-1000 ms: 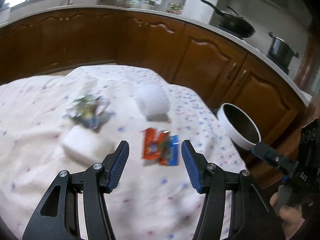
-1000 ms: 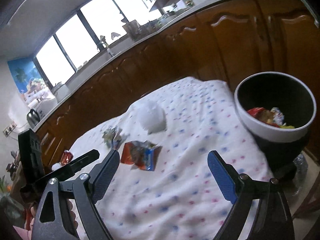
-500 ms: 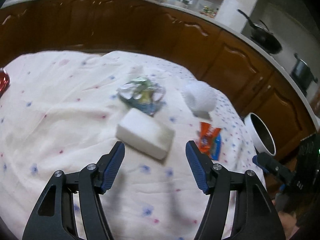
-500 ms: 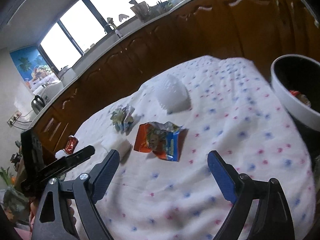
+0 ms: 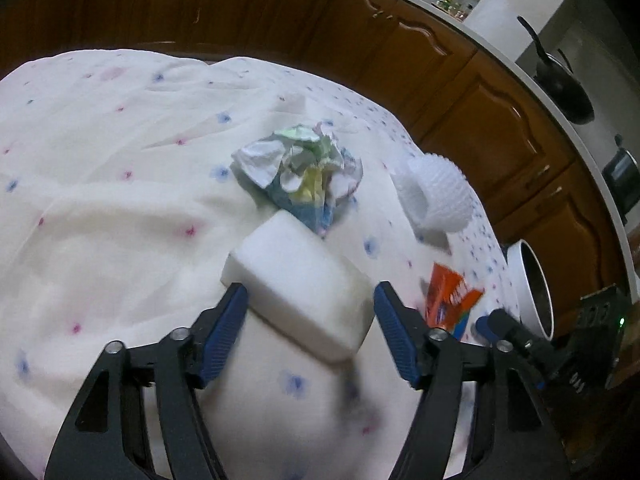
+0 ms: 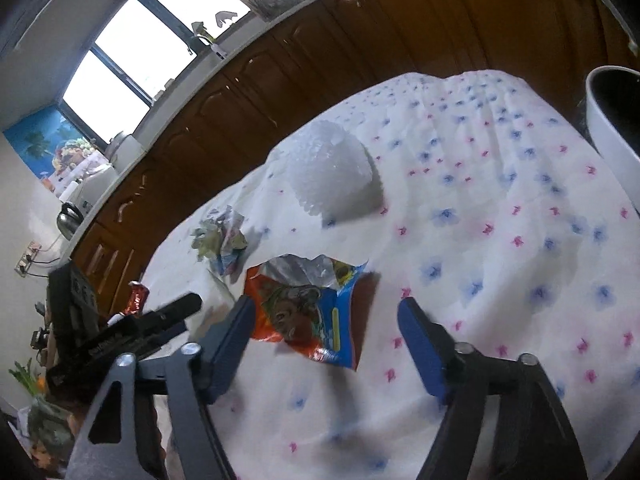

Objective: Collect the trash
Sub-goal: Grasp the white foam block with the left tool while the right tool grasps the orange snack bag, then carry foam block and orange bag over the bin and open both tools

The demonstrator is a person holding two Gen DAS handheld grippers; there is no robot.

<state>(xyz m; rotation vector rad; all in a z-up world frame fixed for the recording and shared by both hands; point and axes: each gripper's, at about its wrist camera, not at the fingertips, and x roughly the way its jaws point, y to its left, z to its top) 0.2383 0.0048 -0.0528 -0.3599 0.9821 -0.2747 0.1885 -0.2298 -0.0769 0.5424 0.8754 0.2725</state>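
Note:
A white foam block lies on the flowered tablecloth. My left gripper straddles it, its jaws opening and the pads close beside the block without pressing. An orange and blue snack wrapper lies torn open between the fingers of my right gripper. Those jaws are closing; the left pad overlaps the wrapper's edge and the right pad stands apart. The same wrapper shows right of the left gripper. The white bin with a dark inside stands at the table's right edge.
A crumpled pale wrapper and a white foam net lie beyond the block. A small red wrapper sits at the far left of the table. Brown kitchen cabinets ring the table. The bin stands by the table's corner.
The left gripper swung from the orange wrapper to the white block, sank toward it and widened. The right gripper came down over the orange wrapper and its jaws narrowed; the bin slid to the frame's edge.

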